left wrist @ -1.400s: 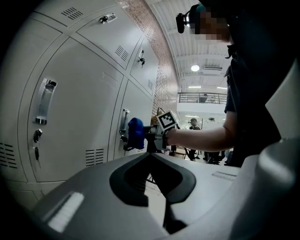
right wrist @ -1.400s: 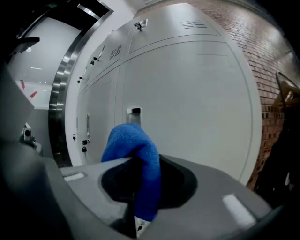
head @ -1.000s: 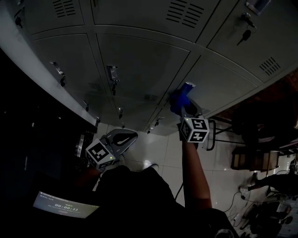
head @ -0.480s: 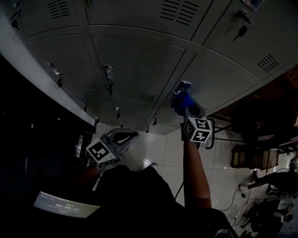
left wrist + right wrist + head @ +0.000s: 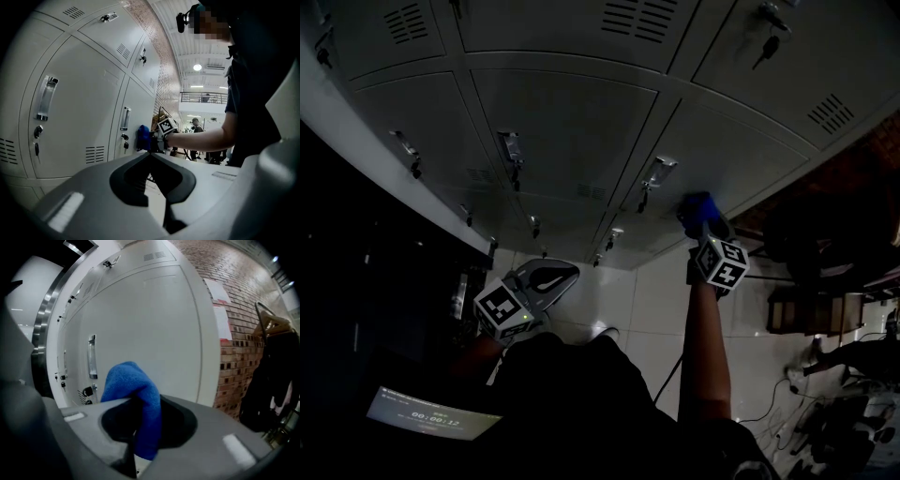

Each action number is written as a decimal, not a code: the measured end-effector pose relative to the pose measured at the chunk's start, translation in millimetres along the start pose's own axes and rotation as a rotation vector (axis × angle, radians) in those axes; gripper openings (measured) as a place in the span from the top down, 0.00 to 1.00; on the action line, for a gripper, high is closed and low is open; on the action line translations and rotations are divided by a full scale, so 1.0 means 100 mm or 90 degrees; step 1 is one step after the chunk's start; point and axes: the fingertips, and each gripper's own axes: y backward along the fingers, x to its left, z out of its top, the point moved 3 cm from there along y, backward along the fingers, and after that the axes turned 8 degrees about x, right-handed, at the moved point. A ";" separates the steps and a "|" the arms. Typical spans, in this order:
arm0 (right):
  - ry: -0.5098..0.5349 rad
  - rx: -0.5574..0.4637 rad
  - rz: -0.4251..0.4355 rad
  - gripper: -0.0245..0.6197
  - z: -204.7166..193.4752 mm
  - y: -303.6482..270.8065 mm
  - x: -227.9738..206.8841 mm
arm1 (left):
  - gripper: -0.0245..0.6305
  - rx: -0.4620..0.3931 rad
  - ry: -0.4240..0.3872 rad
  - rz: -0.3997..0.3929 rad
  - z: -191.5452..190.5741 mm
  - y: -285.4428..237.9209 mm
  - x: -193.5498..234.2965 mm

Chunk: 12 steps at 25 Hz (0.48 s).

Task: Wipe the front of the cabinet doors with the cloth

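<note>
Grey metal cabinet doors (image 5: 572,131) fill the top of the head view. My right gripper (image 5: 705,223) is shut on a blue cloth (image 5: 697,210) and holds it against a lower door (image 5: 741,155), right of that door's handle (image 5: 654,172). In the right gripper view the blue cloth (image 5: 133,394) bulges out of the shut jaws in front of the pale door (image 5: 154,333). My left gripper (image 5: 546,279) hangs low near the person's body, away from the doors, jaws shut and empty. The left gripper view shows the right gripper (image 5: 157,138) with the cloth (image 5: 142,138) at the door.
Door handles (image 5: 508,145) and keys (image 5: 764,47) stick out of the door fronts. A brick wall (image 5: 243,333) and a dark coat on a rack (image 5: 276,380) stand to the right of the cabinets. A lit screen (image 5: 431,412) lies at lower left. Chairs and cables lie on the tiled floor (image 5: 628,300) at right.
My right gripper has slid the blue cloth rightward across the lower door, past its handle, which now shows. The left gripper has stayed put.
</note>
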 end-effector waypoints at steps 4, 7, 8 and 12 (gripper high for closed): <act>-0.042 -0.003 -0.049 0.85 -0.03 0.12 -0.45 | 0.97 0.008 -0.002 -0.003 -0.02 -0.01 -0.03; -0.051 0.001 -0.074 0.85 -0.07 0.18 -0.70 | 0.97 0.007 -0.005 -0.008 0.00 -0.03 -0.06; -0.050 0.002 -0.082 0.85 -0.07 0.19 -0.75 | 0.97 0.008 -0.008 -0.010 0.00 -0.03 -0.06; -0.057 0.002 -0.090 0.85 -0.10 0.21 -0.85 | 0.97 0.009 -0.006 -0.017 0.02 -0.06 -0.10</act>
